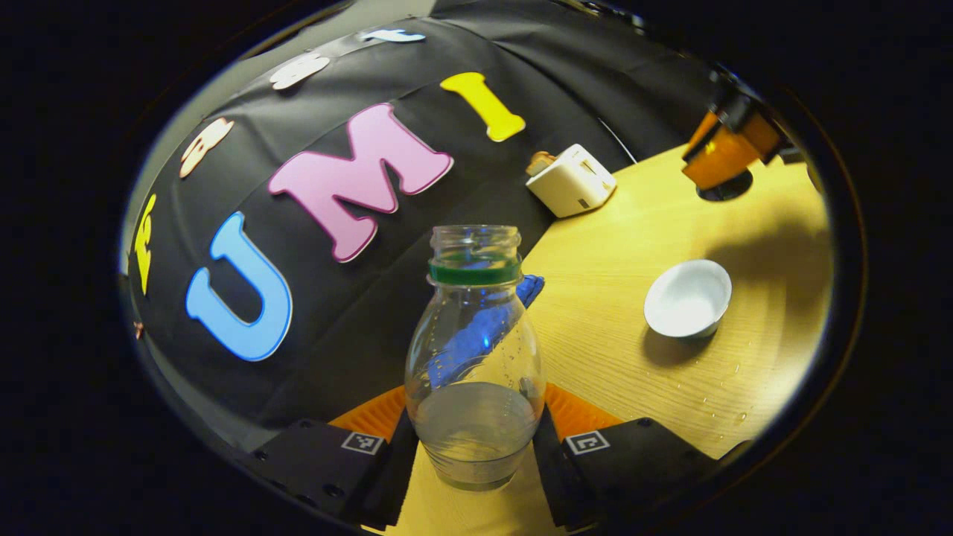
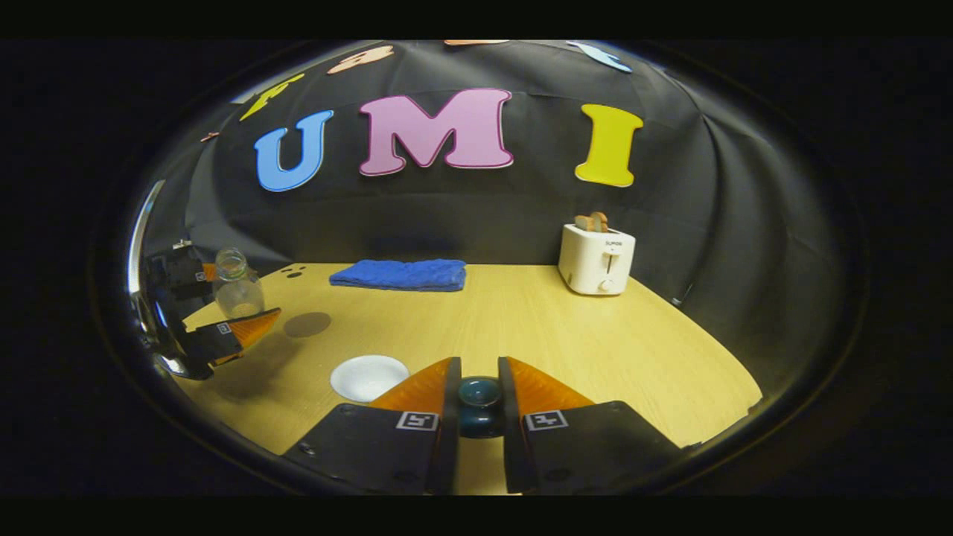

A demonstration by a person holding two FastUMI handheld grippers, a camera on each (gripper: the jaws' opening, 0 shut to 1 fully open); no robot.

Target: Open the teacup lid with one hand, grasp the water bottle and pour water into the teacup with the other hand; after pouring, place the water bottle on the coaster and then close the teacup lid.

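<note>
My left gripper (image 1: 475, 417) is shut on a clear, uncapped water bottle (image 1: 473, 357) with a green neck ring and a little water in it. In the right gripper view that bottle (image 2: 237, 289) is held above the table's left side by the left gripper (image 2: 223, 313). The white teacup (image 1: 689, 299) stands open on the table, to the right of the bottle. My right gripper (image 2: 480, 387) is shut on the dark teal lid (image 2: 480, 406), to the right of the teacup (image 2: 369, 377). A dark round coaster (image 2: 307, 324) lies near the left gripper.
A folded blue towel (image 2: 400, 274) lies at the back of the wooden table (image 2: 595, 350), and a white toaster (image 2: 595, 259) stands at the back right. Water drops (image 1: 715, 398) dot the wood near the teacup. The right gripper (image 1: 726, 152) hangs beyond the cup.
</note>
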